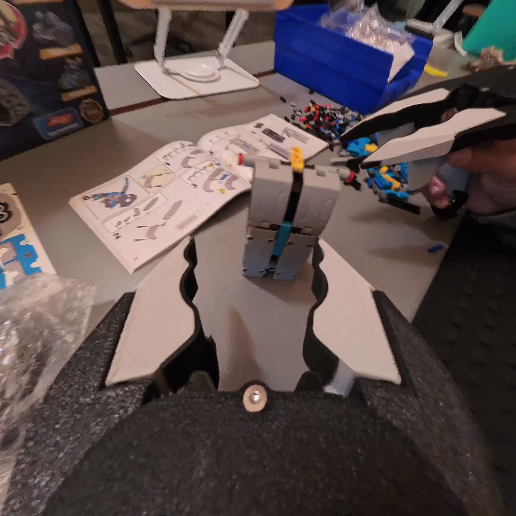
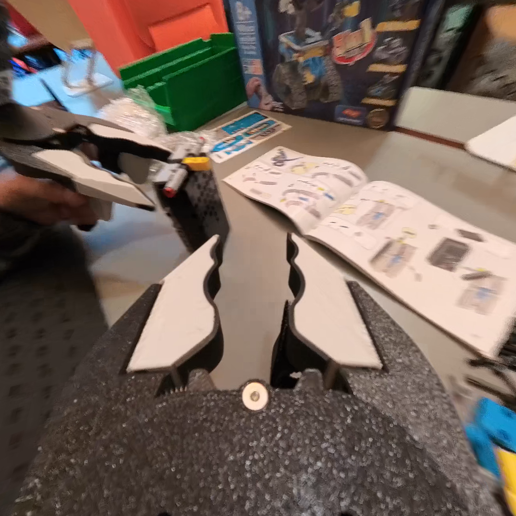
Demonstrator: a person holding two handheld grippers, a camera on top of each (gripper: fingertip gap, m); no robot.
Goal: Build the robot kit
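Note:
A grey brick model [image 1: 290, 212] stands upright on the grey table [image 1: 83, 173], with a teal and black strip down its middle and a yellow piece [image 1: 297, 159] on top. My left gripper [image 1: 255, 245] is open, and the model's base sits between its fingertips, apart from the left one and close to the right one. The right wrist view shows the model's black side [image 2: 195, 203] with the left gripper [image 2: 159, 181] open beside it. My right gripper [image 2: 253, 240] is open and empty over bare table. It also shows in the left wrist view [image 1: 351, 152], just right of the model's top.
An open instruction booklet [image 1: 167, 201] [image 2: 377, 223] lies behind the model. A pile of small loose pieces [image 1: 321, 117] and a blue bin [image 1: 335, 64] are at the back right. A sticker sheet [image 2: 248, 134], a green bin [image 2: 190, 83], a clear bag [image 1: 36, 321] and the toy box [image 2: 335, 55] surround the work area. It is some 5 cm from my left tips to the yellow piece [image 1: 297, 159]. Look for it in the right wrist view [image 2: 188, 159] too.

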